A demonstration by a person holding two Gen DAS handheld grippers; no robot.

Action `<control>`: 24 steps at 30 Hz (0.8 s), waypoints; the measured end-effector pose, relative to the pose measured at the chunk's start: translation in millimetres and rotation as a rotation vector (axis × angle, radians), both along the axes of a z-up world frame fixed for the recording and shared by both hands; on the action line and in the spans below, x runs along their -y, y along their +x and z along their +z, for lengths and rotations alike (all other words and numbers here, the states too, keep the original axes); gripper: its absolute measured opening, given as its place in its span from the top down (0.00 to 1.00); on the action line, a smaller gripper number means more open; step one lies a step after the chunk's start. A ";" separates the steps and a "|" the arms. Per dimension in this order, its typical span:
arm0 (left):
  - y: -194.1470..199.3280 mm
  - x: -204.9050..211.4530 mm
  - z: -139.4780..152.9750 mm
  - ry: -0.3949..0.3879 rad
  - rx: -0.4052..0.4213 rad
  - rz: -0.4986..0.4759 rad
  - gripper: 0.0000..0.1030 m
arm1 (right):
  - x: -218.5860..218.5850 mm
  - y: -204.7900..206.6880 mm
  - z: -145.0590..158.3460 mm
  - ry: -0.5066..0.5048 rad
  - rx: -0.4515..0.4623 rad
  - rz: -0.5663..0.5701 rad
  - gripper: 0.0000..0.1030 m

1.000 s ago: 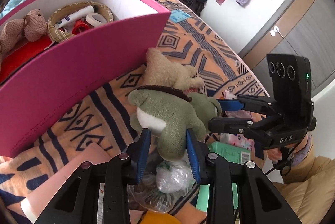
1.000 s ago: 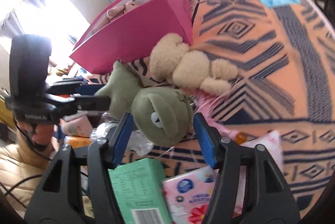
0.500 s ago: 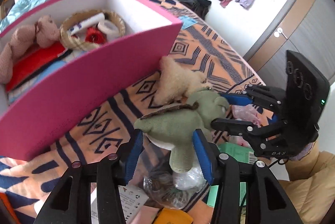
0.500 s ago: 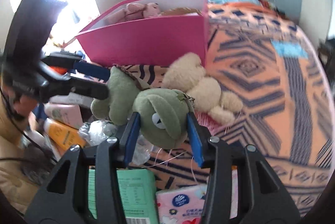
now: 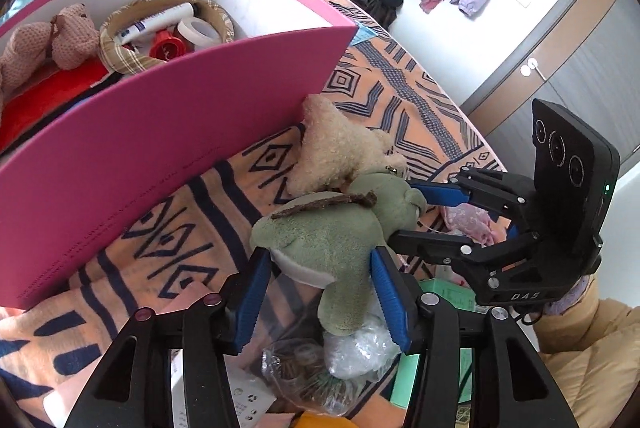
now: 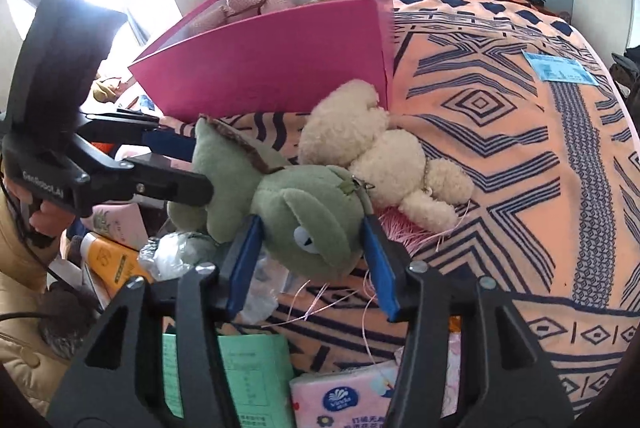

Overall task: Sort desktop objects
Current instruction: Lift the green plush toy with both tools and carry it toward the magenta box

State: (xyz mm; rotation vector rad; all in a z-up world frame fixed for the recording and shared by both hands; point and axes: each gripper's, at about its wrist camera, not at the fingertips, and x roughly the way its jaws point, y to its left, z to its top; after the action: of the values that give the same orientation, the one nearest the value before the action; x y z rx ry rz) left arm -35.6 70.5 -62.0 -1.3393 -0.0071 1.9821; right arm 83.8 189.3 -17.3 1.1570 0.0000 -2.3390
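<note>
The green plush frog [image 5: 320, 240] is held between both grippers above the patterned blanket [image 6: 520, 156], just in front of the pink box [image 5: 160, 132]. The left gripper [image 5: 320, 292] pinches its body; its jaws have just widened. The right gripper [image 6: 312, 252] pinches its head; its jaws have just been moving. A cream plush bear [image 6: 380, 148] lies against the box corner. Only the left wrist view shows the box interior: a wicker basket [image 5: 116, 48] holding a tube and tape. Only the right wrist view shows a tissue pack [image 6: 344, 400].
</note>
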 end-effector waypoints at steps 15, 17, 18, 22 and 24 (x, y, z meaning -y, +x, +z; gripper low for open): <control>17.6 9.3 42.4 0.041 -0.120 0.029 0.50 | 15.4 17.9 44.8 0.083 -0.178 0.046 0.53; 18.3 11.3 48.3 0.048 -0.138 0.037 0.50 | 15.5 17.0 51.4 0.084 -0.196 0.053 0.53; 18.7 13.8 52.0 0.051 -0.148 0.040 0.50 | 16.0 16.4 55.5 0.084 -0.208 0.057 0.53; 16.3 19.7 65.5 0.064 -0.182 0.058 0.50 | 18.8 14.3 68.1 0.089 -0.247 0.071 0.53; 15.0 20.1 70.0 0.063 -0.199 0.064 0.50 | 20.6 12.7 73.6 0.092 -0.266 0.077 0.53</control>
State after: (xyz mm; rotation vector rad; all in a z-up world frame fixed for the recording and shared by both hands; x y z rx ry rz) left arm -20.6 50.4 8.1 -1.1100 -0.0196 2.1437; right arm 96.5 168.7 56.3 0.8628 0.2446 -2.4268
